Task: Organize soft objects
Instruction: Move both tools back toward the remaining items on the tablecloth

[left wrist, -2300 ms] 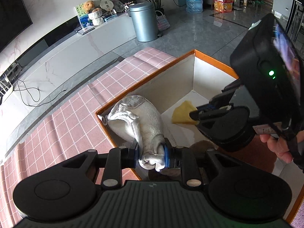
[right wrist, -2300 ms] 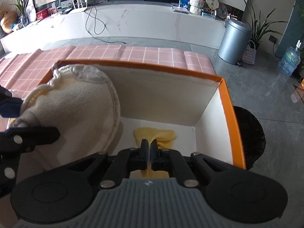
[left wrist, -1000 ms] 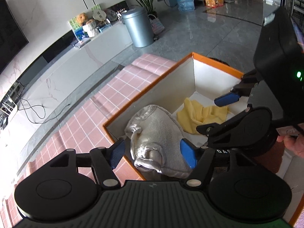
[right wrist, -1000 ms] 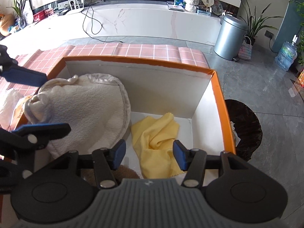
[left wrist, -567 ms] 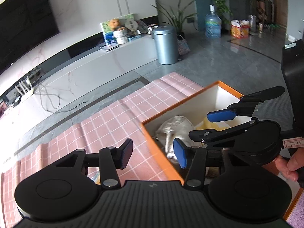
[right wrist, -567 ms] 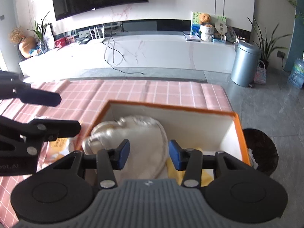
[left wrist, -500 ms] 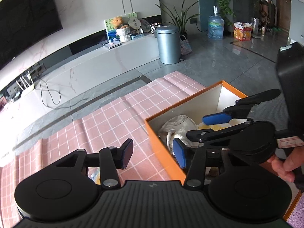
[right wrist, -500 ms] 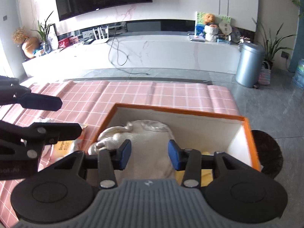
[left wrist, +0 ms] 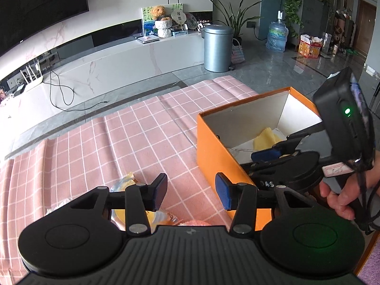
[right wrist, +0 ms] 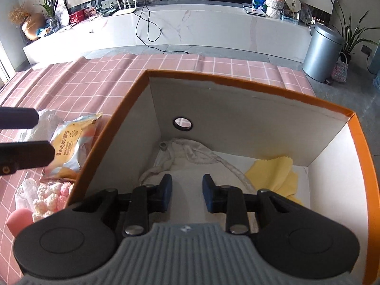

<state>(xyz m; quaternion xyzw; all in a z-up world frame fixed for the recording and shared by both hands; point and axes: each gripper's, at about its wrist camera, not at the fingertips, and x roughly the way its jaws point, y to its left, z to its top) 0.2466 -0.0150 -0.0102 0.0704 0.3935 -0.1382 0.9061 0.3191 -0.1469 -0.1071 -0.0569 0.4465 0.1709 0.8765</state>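
Note:
An orange box (right wrist: 249, 83) with white inner walls stands on the pink checked tablecloth (left wrist: 118, 142). Inside lie a cream drawstring pouch (right wrist: 190, 156) at the left and a yellow cloth (right wrist: 273, 171) at the right. My right gripper (right wrist: 186, 192) is open and empty, low inside the box over the pouch. My left gripper (left wrist: 190, 190) is open and empty above the cloth, left of the box (left wrist: 213, 147). The yellow cloth (left wrist: 266, 137) and the right gripper (left wrist: 268, 154) also show in the left wrist view.
Left of the box lie a yellow snack packet (right wrist: 71, 147), a crumpled white bag (right wrist: 45, 121), a pink-and-white fluffy item (right wrist: 52, 199) and a pink ball (right wrist: 17, 220). A packet (left wrist: 133, 213) sits under my left fingers. A grey bin (left wrist: 217, 47) stands on the floor.
Both grippers opened and let go of the pouch and the yellow cloth in the box. My left gripper pulled back left over the tablecloth. My right gripper rose, then dropped low into the box.

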